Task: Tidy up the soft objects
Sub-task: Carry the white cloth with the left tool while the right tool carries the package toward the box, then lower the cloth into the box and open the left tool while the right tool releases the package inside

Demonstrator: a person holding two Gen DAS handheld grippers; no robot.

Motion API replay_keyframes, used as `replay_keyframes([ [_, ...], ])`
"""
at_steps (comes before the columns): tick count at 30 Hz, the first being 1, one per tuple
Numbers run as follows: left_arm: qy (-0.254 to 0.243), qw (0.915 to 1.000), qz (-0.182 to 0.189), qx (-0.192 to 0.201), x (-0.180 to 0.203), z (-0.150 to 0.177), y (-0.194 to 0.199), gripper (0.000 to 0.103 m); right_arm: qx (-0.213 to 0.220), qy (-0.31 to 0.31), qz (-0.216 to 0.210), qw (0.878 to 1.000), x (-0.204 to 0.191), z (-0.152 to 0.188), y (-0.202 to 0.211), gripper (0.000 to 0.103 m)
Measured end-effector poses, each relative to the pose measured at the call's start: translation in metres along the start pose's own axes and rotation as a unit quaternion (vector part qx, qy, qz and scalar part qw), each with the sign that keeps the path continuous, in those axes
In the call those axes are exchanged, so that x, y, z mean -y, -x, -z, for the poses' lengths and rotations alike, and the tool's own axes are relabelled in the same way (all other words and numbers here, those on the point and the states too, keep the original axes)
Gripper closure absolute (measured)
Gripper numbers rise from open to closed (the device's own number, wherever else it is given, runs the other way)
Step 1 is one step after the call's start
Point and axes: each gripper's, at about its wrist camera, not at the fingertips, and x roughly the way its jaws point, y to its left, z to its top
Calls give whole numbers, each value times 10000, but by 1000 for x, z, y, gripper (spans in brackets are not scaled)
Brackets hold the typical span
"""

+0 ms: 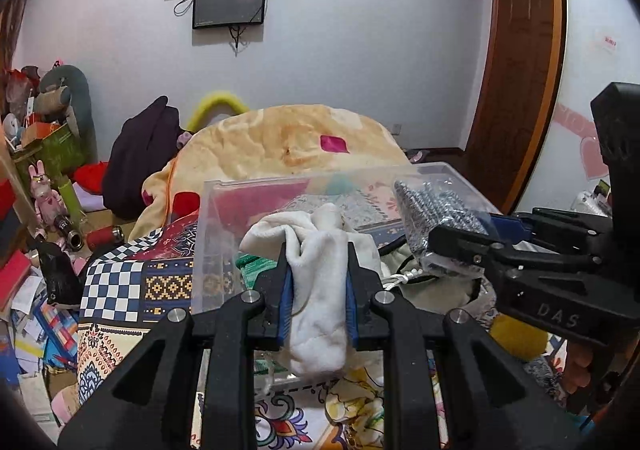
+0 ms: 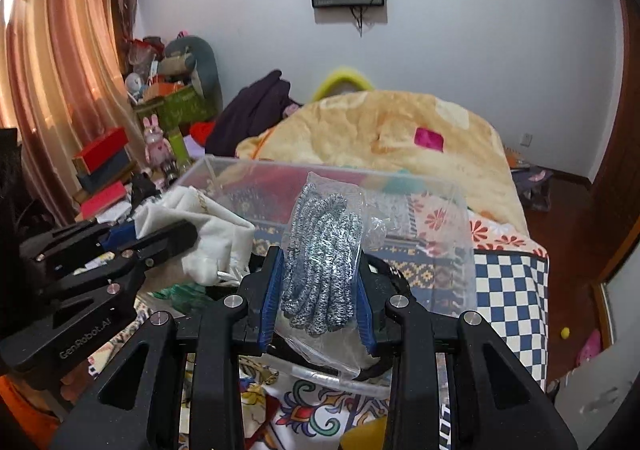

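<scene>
Soft things are held in both grippers above a clear plastic bin (image 1: 224, 217) set on the patterned bed (image 1: 120, 282). A white cloth (image 1: 320, 282) is pinched upright between the fingers of the left gripper (image 1: 319, 286), its loose ends drooping over the bin. A bagged bundle of speckled grey cord (image 2: 320, 270) is pinched by the right gripper (image 2: 320, 290) beside it. Both are judged to be held over the open bin so that they can be dropped in. A yellow blanket (image 2: 380, 137) is heaped behind.
</scene>
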Motion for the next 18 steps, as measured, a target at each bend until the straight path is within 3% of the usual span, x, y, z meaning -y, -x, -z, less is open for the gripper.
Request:
replay_keyframes([
  [5,8,9999,-84,-132,-1,2,-11,65,-80,84,193,9997,1,3,-4,72],
  [10,120,9998,-65,-113,-6,3,-10,43,-148,122,245,9995,4,2,-3,59],
  [13,122,9999,-26,-68,-6,2,-6,39,-30,206,289,9994,4,2,4,46],
  [18,60,9999,-81,103,-3,-1,8,30,119,327,303,9989,5,0,19,42],
])
